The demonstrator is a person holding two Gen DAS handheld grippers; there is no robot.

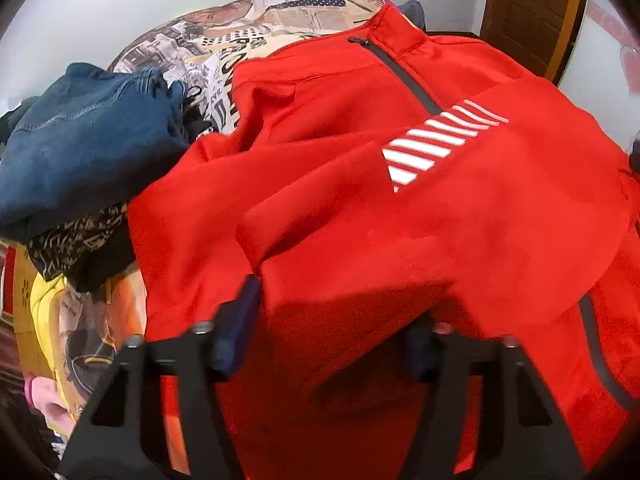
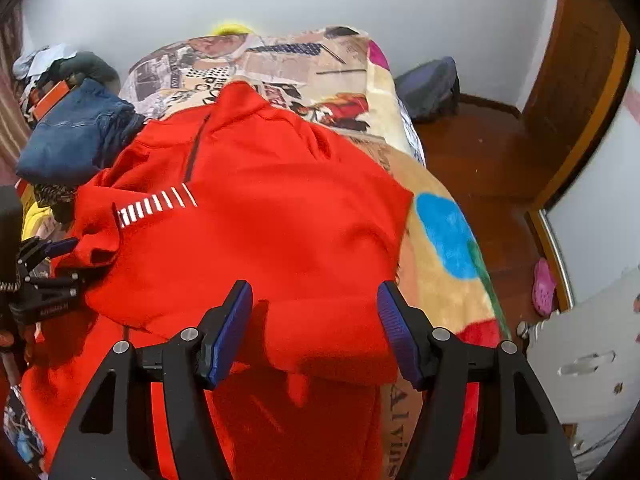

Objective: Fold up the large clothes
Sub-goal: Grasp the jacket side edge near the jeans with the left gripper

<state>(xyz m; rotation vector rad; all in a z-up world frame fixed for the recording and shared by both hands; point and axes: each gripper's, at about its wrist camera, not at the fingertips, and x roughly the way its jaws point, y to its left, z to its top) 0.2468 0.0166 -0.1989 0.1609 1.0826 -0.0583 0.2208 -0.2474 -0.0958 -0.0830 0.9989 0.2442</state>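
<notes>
Printed bedspread [image 2: 436, 264], one red jacket [image 2: 256, 220], one jeans [image 2: 76, 136]

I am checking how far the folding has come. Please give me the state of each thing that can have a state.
red jacket: spread on the bed, zipper closed, one sleeve folded across the front
blue jeans: bunched in a heap beside the jacket
left gripper: jaws apart, red fabric between them
right gripper: open, over the jacket's folded edge
</notes>
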